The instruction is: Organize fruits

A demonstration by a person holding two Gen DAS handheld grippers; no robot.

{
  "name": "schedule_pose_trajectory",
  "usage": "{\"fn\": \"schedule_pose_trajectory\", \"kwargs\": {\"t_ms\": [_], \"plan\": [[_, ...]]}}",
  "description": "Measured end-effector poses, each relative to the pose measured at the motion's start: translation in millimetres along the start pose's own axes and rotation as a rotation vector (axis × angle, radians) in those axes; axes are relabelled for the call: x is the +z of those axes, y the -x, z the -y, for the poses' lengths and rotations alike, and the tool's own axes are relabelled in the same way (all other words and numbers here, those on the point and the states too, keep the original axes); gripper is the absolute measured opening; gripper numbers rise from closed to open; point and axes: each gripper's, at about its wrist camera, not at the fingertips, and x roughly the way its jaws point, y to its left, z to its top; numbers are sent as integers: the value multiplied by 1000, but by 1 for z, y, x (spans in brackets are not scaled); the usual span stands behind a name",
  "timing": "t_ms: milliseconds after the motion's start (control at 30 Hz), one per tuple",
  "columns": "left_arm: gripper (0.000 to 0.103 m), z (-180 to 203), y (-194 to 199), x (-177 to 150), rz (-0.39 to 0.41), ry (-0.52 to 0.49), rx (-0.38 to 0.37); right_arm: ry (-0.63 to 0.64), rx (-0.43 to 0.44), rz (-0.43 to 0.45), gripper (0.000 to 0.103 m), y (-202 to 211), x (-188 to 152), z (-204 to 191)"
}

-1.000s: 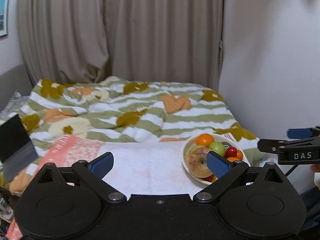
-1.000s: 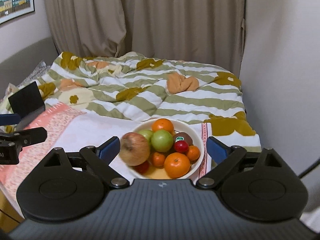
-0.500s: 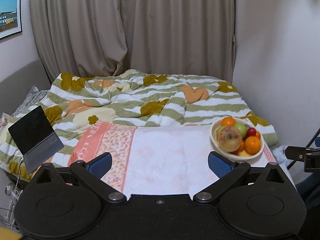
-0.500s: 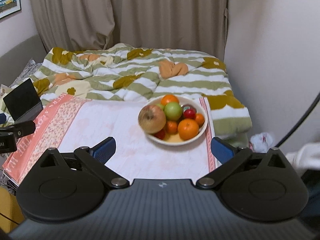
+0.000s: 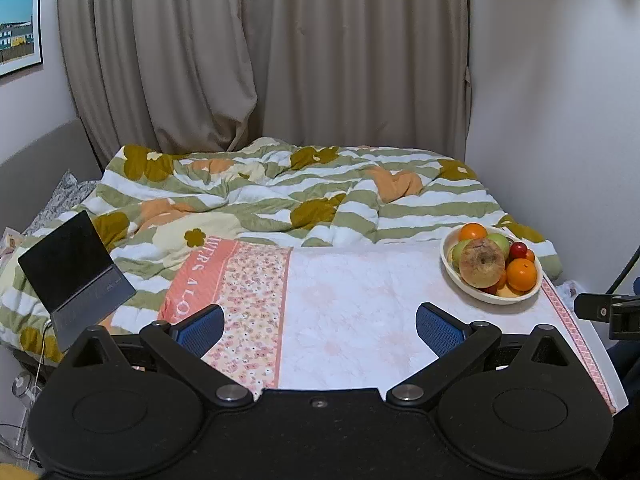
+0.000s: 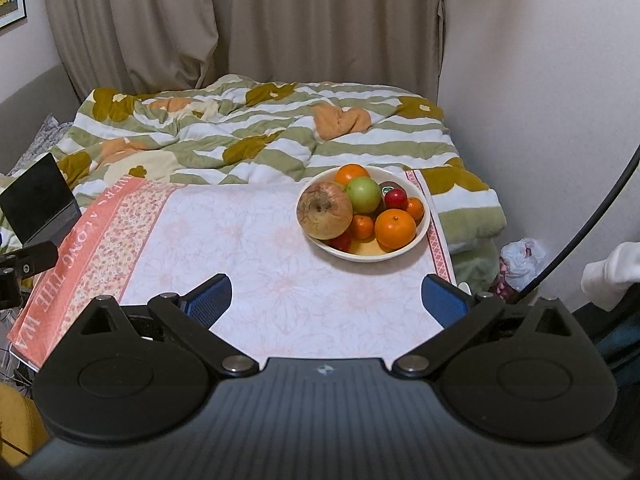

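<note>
All the fruit in view is gathered in the white bowl (image 6: pixel 423 229) at the far right of the cloth-covered bench (image 6: pixel 256 264): a large blemished apple (image 6: pixel 325 211), a green apple (image 6: pixel 363 195), oranges (image 6: pixel 395 228) and small red fruits, with none seen loose on the cloth. The left hand-held gripper (image 5: pixel 318 326) and right hand-held gripper (image 6: pixel 326 300) are held back from the bowl, jaws spread wide and empty. Such a scene would fit fruit already collected, or a full bowl awaiting sorting.
</note>
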Motion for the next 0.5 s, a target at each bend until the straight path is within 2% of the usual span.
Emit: {"fn": "schedule_pose_trajectory", "kwargs": {"t_ms": [500], "plan": [[103,-3,-7,1,0,-3,-22,-5,-17,-20,103,-7,0,-5]]}}
